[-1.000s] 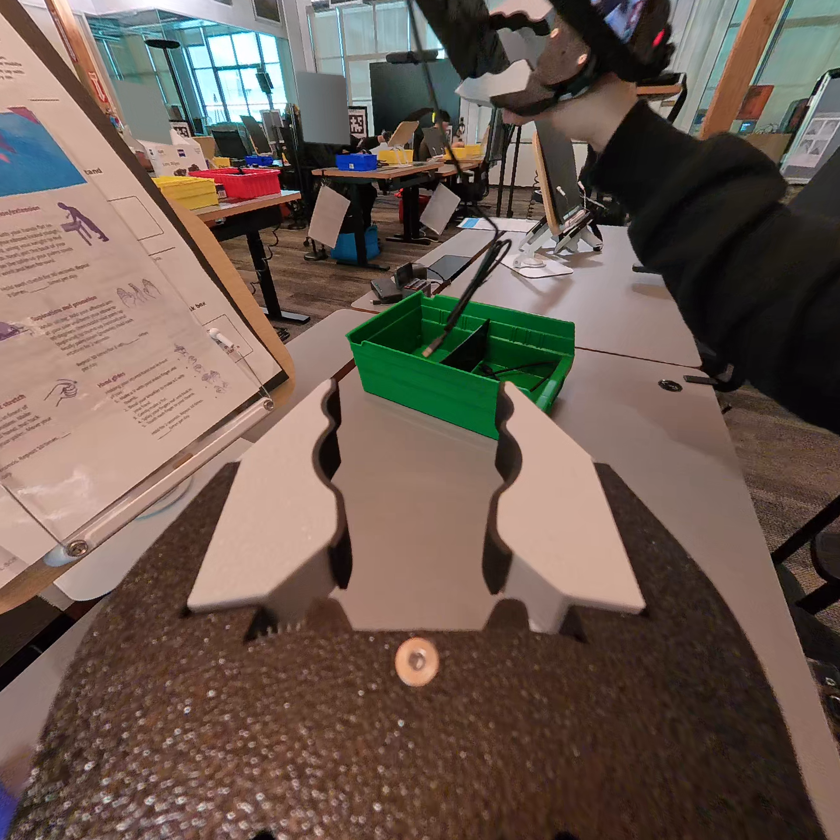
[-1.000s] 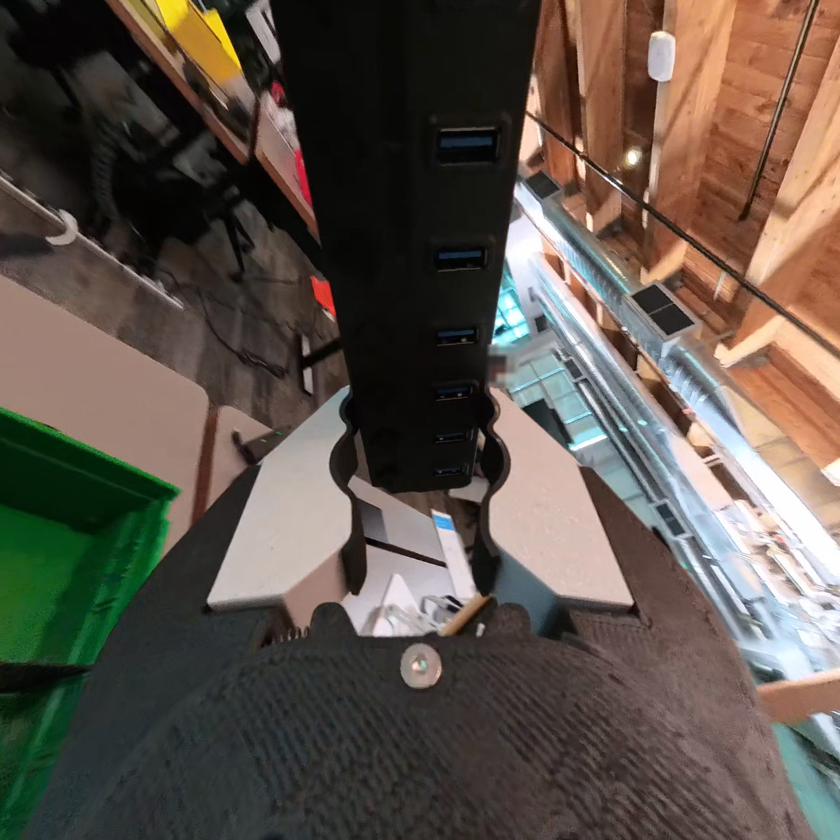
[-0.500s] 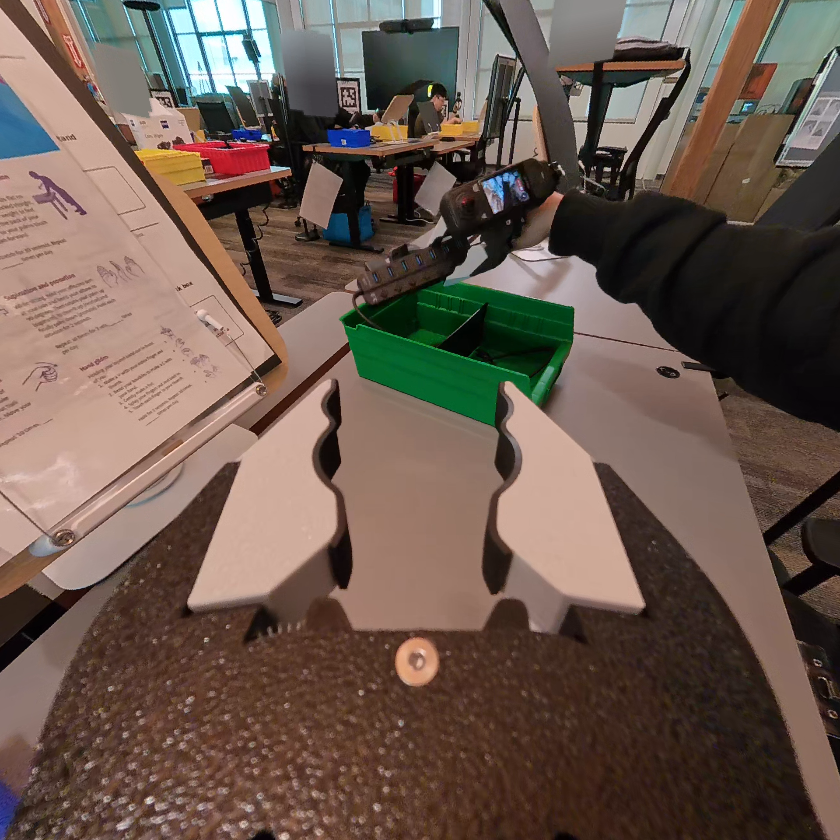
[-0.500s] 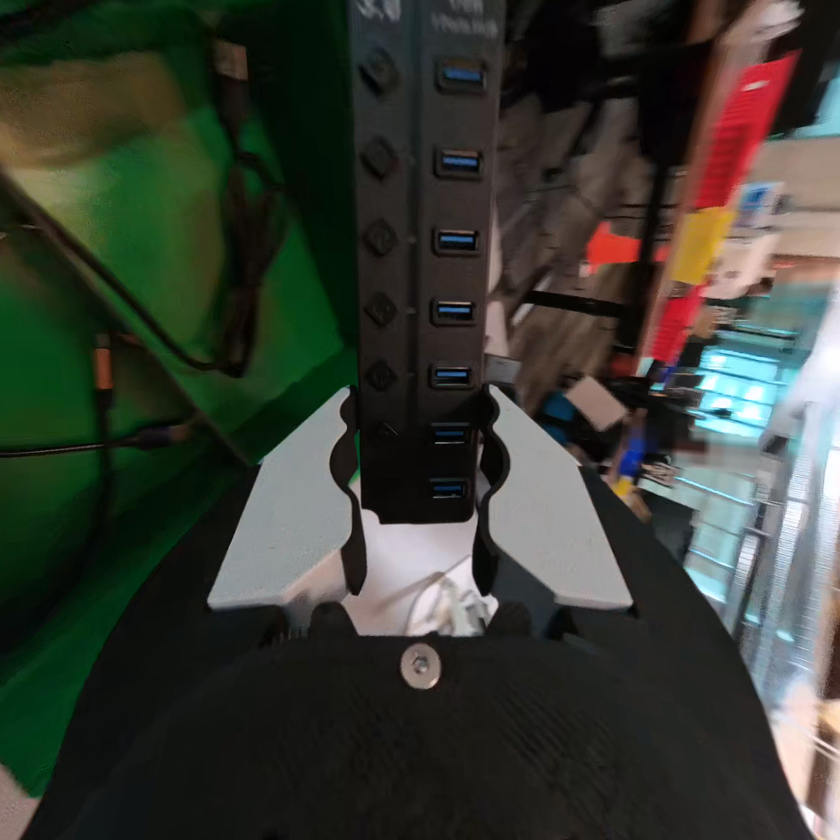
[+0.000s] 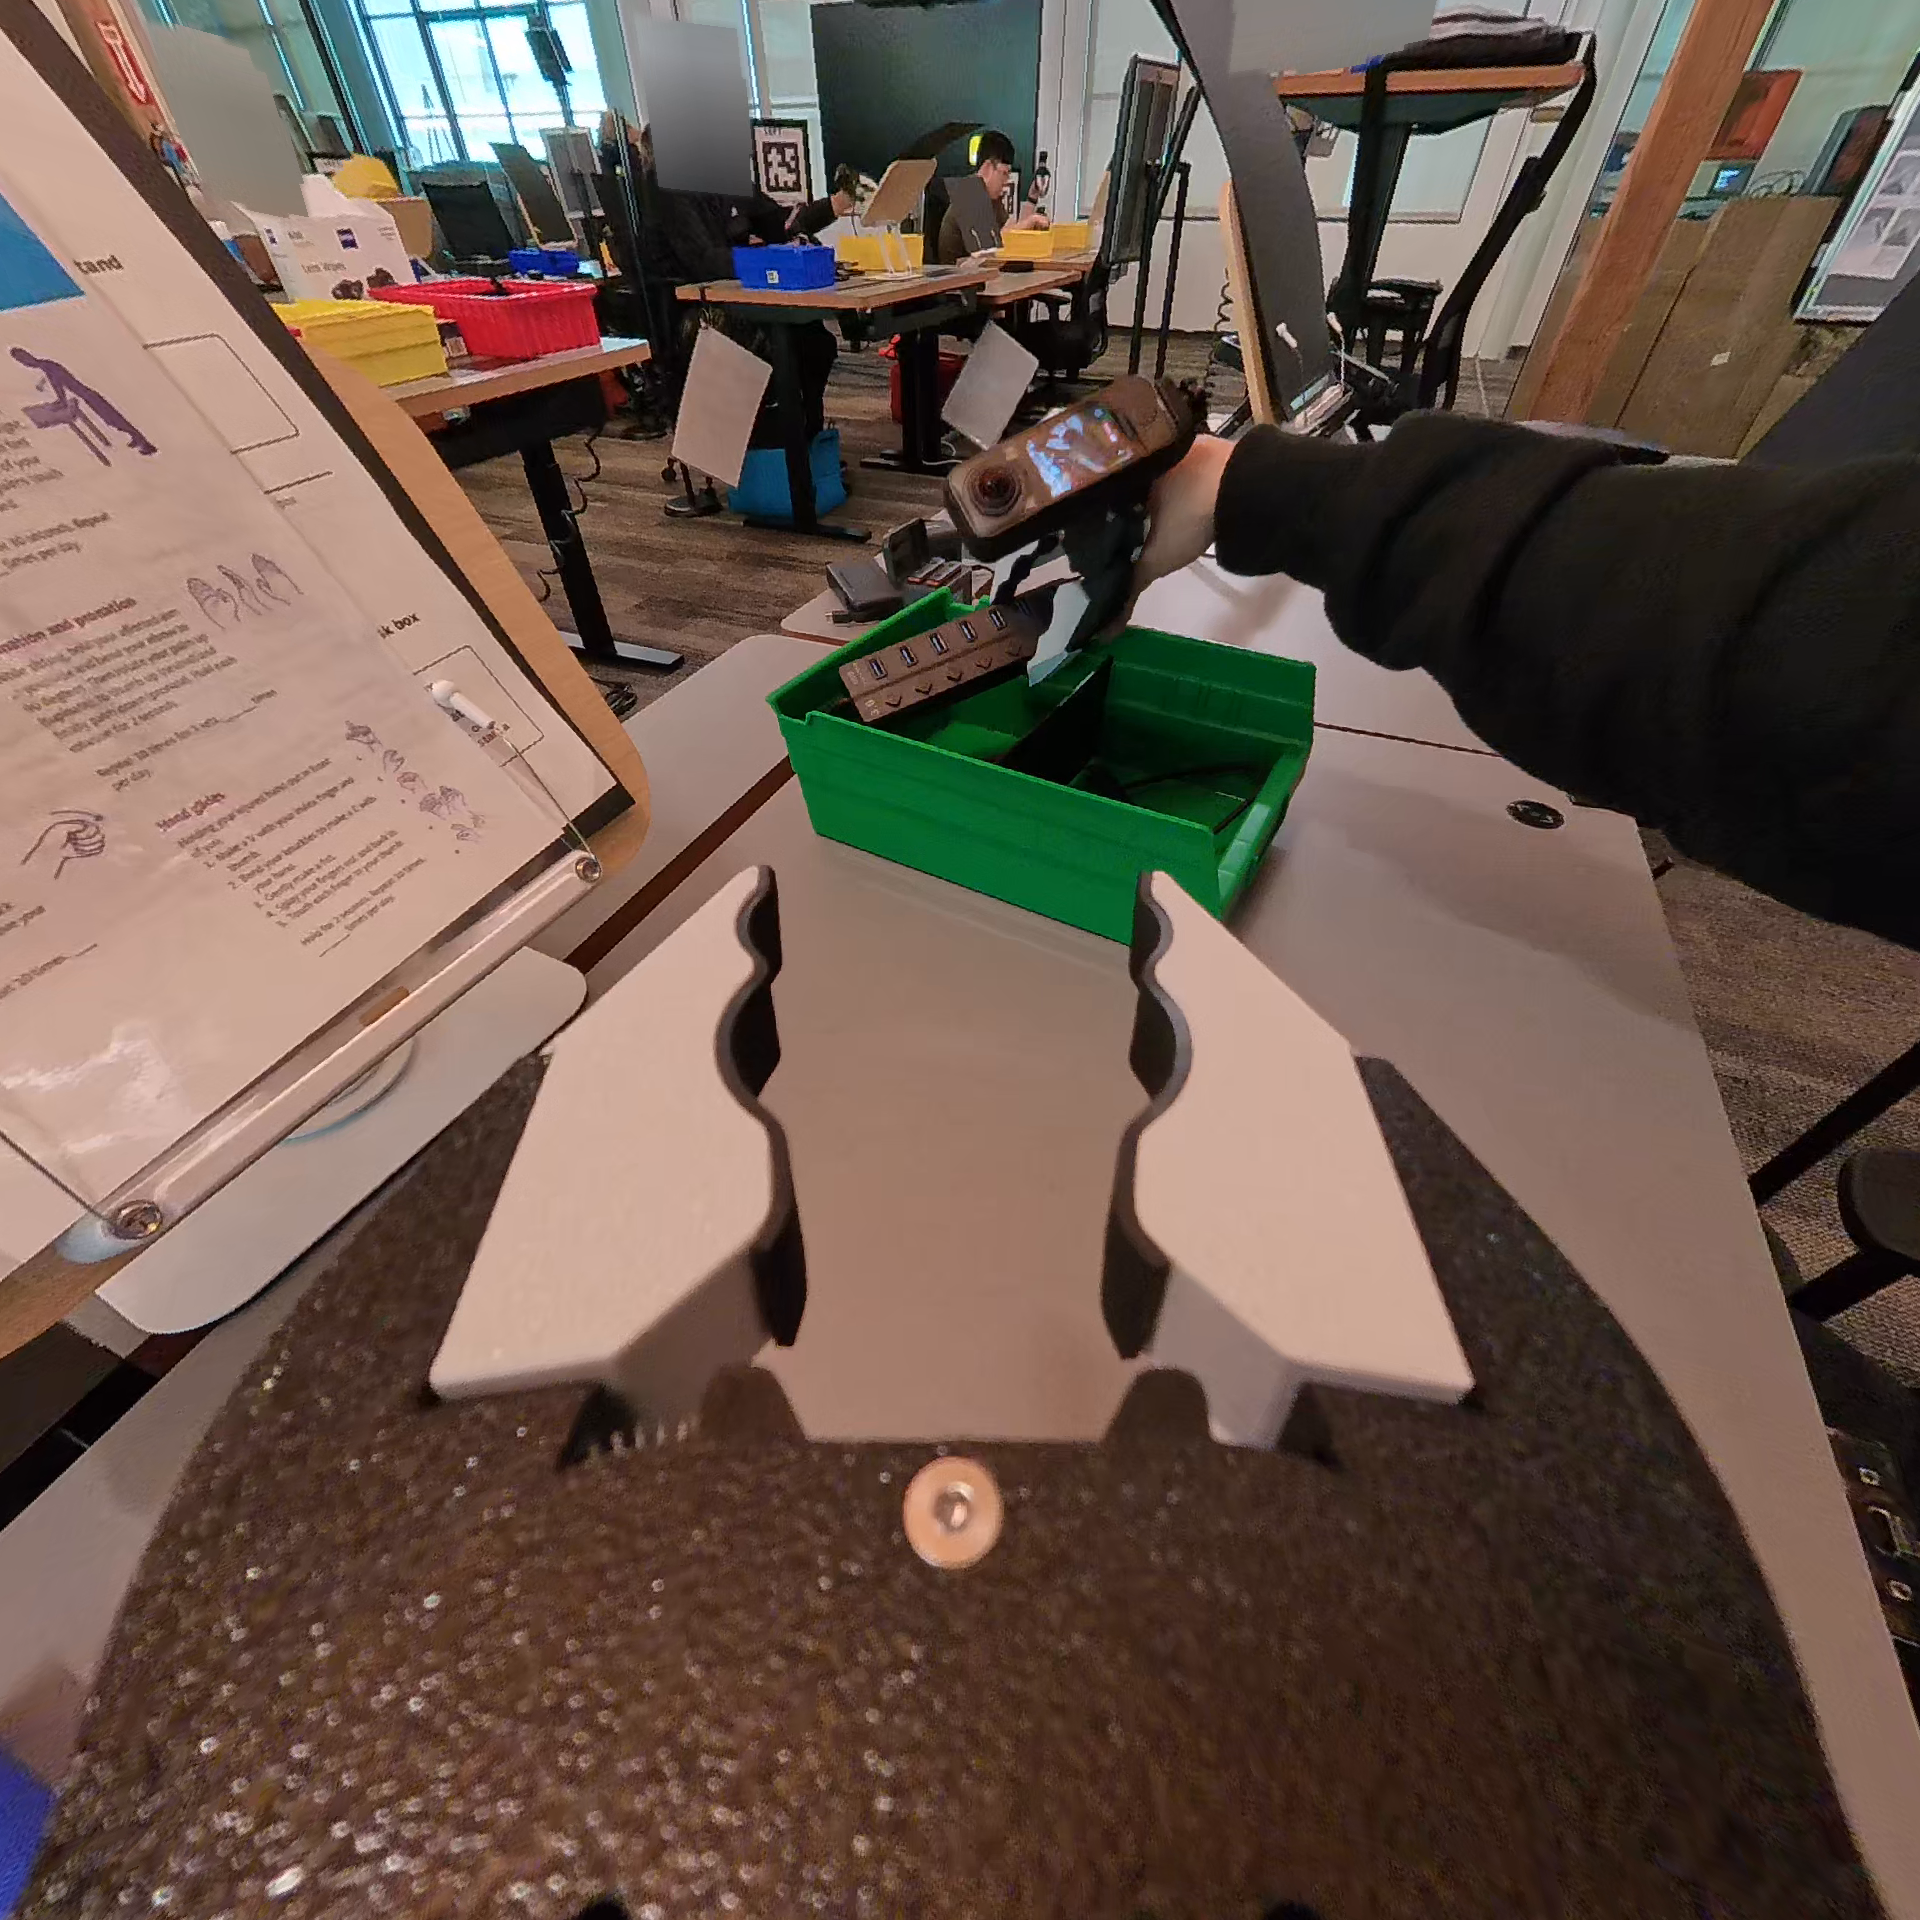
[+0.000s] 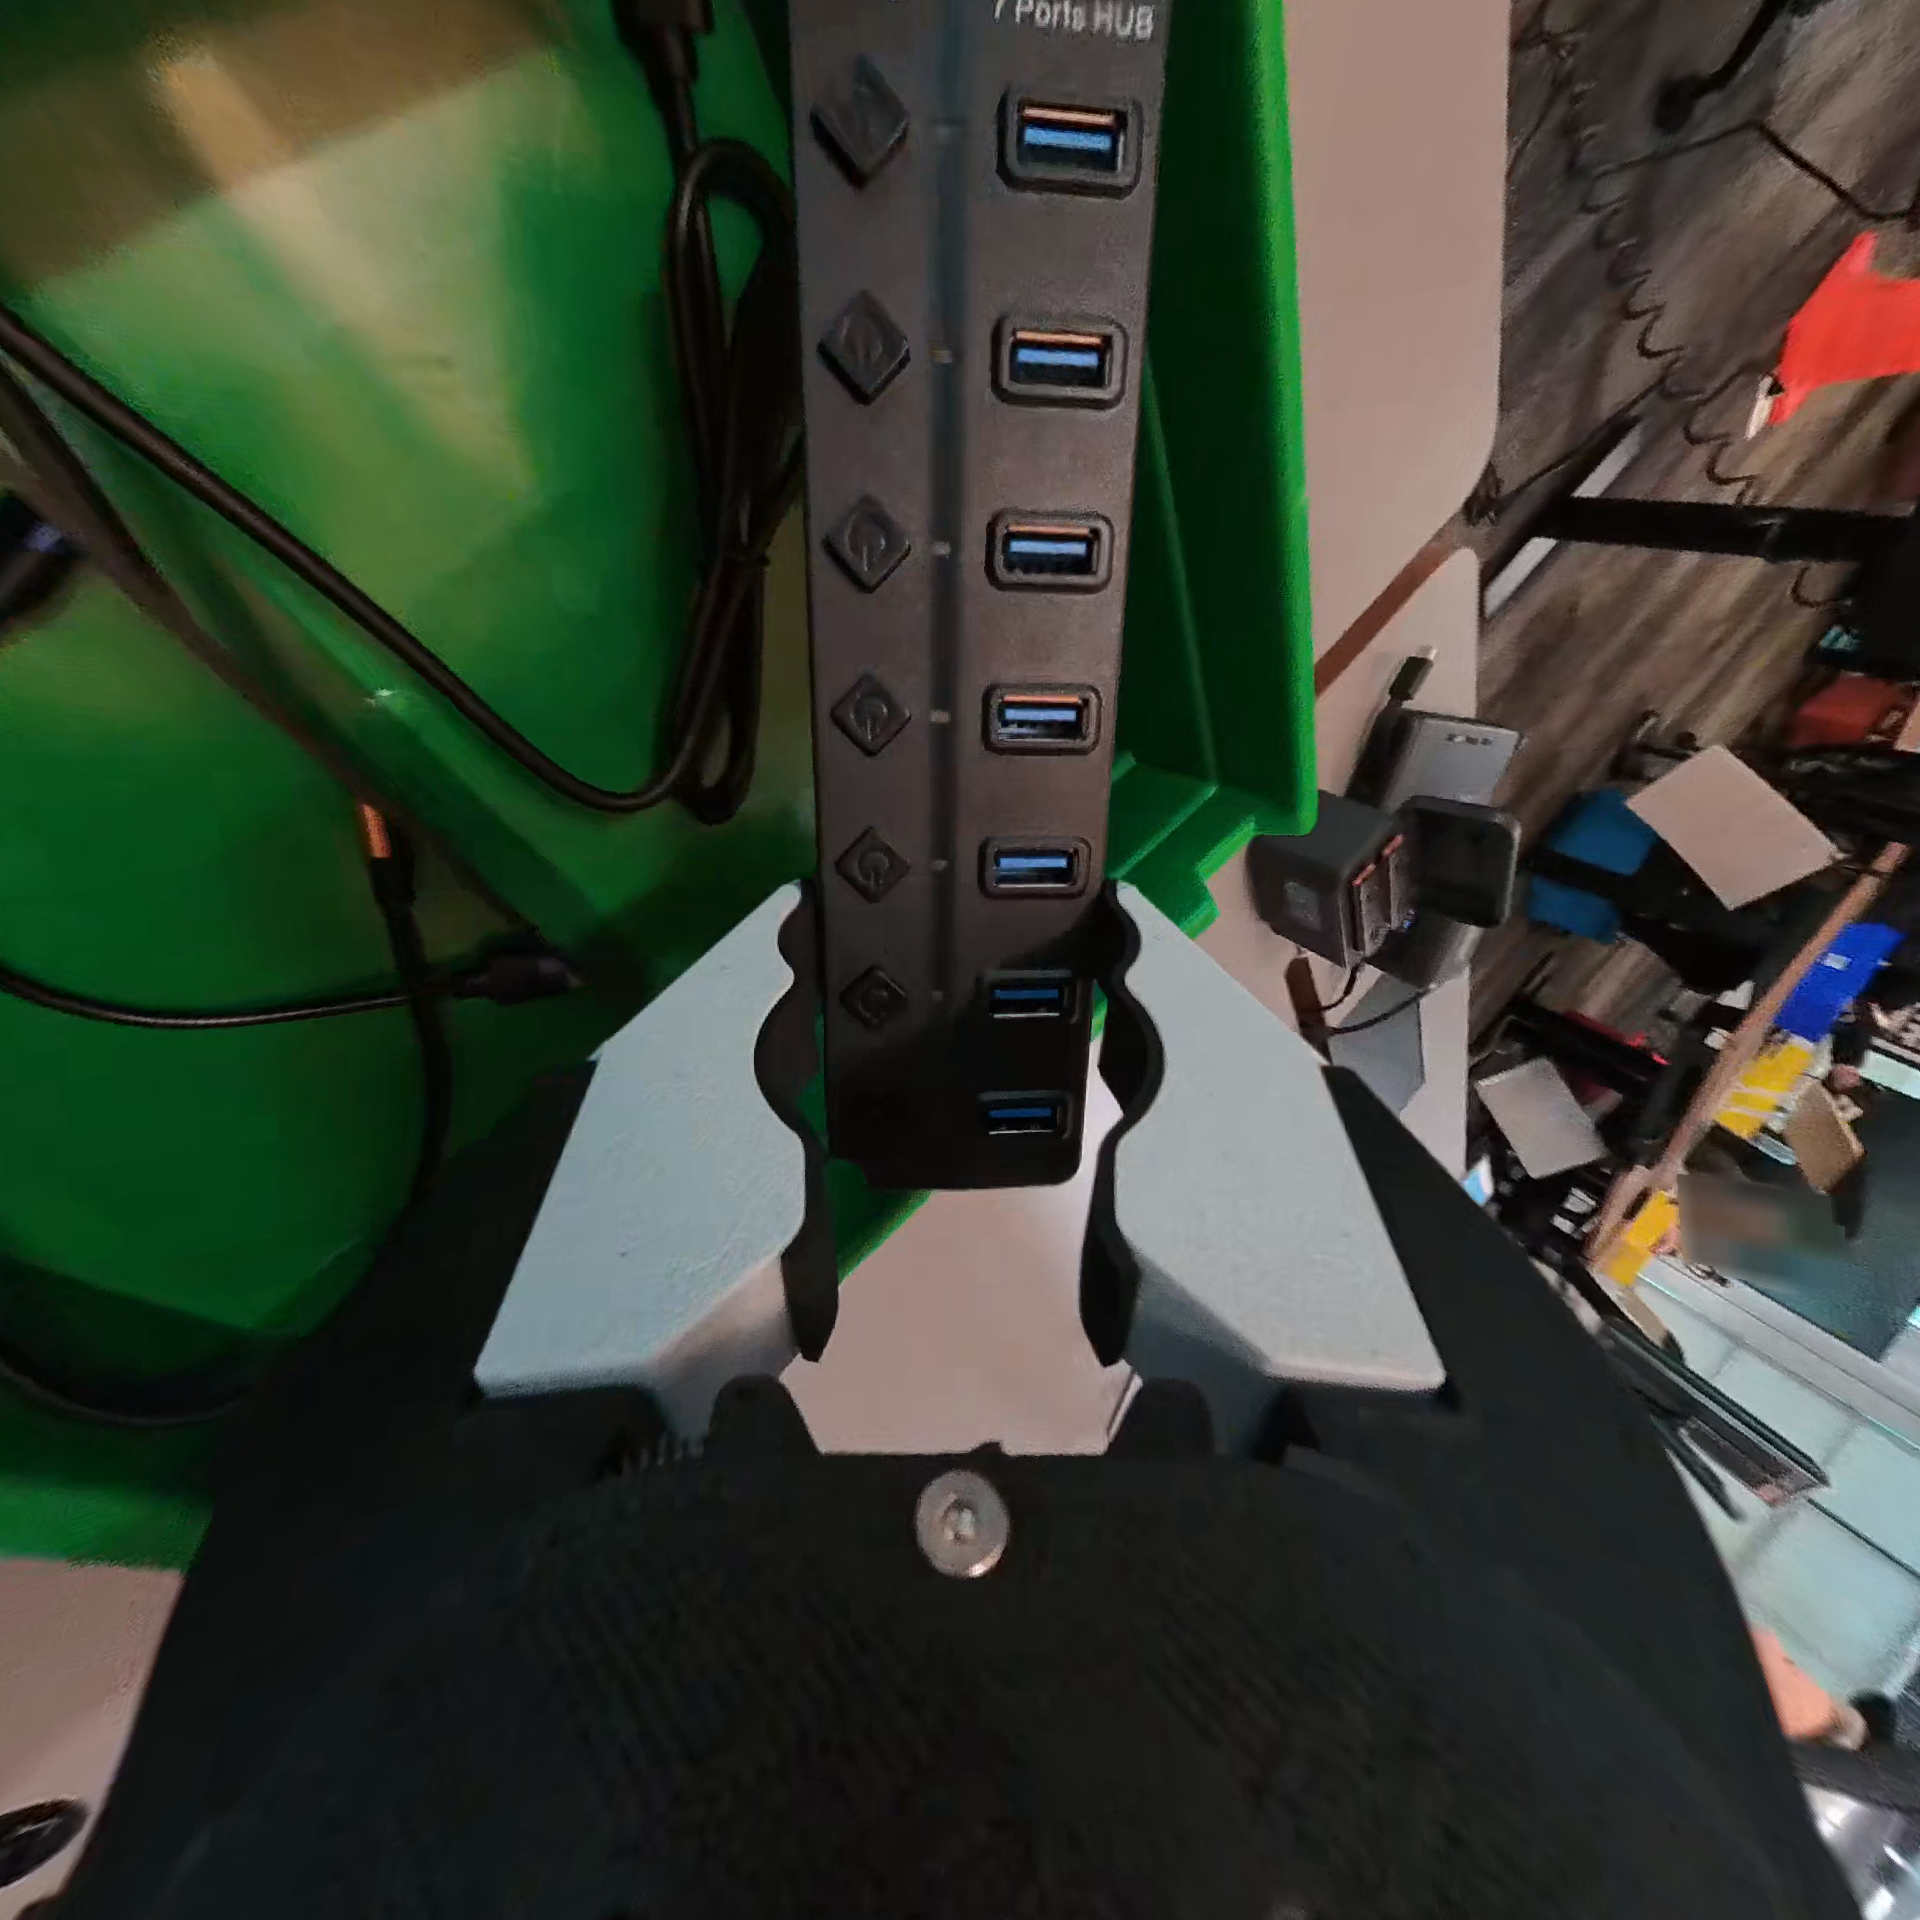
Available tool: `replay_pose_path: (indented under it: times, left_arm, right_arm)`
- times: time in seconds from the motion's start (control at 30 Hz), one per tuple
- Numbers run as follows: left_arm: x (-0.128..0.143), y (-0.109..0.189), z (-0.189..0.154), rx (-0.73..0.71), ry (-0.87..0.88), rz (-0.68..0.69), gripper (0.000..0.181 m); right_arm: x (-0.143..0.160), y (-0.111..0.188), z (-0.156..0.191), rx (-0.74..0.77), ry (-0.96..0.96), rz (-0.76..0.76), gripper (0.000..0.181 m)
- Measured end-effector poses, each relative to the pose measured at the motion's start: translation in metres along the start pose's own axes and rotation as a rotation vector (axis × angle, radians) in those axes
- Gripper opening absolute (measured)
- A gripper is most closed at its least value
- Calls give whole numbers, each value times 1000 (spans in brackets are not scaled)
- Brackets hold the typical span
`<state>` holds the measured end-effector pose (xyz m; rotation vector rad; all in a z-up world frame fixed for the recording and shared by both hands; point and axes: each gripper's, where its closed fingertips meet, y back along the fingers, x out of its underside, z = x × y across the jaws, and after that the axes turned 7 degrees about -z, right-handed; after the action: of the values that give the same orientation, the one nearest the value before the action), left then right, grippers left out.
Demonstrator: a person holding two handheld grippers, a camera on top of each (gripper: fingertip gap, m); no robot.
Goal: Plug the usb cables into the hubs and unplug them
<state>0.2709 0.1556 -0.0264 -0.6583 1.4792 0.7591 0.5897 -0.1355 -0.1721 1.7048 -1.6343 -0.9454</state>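
The right claw [image 6: 956,1049] grips only the hub's [image 6: 966,540] end over the green bin [image 6: 1216,520]; it could pivot loose. The left claw [image 5: 951,1091] is spread, empty.

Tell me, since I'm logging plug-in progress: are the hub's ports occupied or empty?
Empty. In the right wrist view all seven ports on the black hub show open blue slots, no plug seated. Loose cables lie in the green bin.

Left wrist view faces the green bin [image 5: 997,831] from afar; right hovers close.
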Motion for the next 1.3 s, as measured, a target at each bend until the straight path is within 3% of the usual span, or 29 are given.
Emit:
replay_pose_path:
  times: [0.1,0.2,0.5,0.6,0.67,0.87,0.97,1.07,1.2,1.3]
  left_arm:
    - [2,0,-2,9,-5,13,66]
    - [4,0,-1,9,-10,23,66]
    - [5,1,-2,15,-9,30,66]
    - [4,1,-3,17,-10,28,66]
    - [5,1,-3,18,-8,32,66]
    - [5,1,-4,23,-15,35,66]
    - [5,1,-4,17,-22,39,66]
    - [-1,2,1,-23,-27,17,65]
    - [-16,24,23,-181,-33,-11,64]
    - [-20,70,57,-391,-77,30,64]
  right_arm:
    - [5,-3,-1,10,-21,19,52]
    - [4,3,-10,42,-66,-27,64]
    - [1,21,-13,40,-181,-168,61]
    - [-4,28,-14,47,-202,-203,58]
    - [-3,34,-24,119,-210,-199,41]
    - [-5,47,-38,253,-261,-194,39]
    - [-36,74,-39,358,-330,-301,39]
    - [-105,121,-11,367,-437,-597,39]
    - [-216,189,73,98,-575,-1166,48]
    - [-264,208,132,-75,-638,-1385,64]
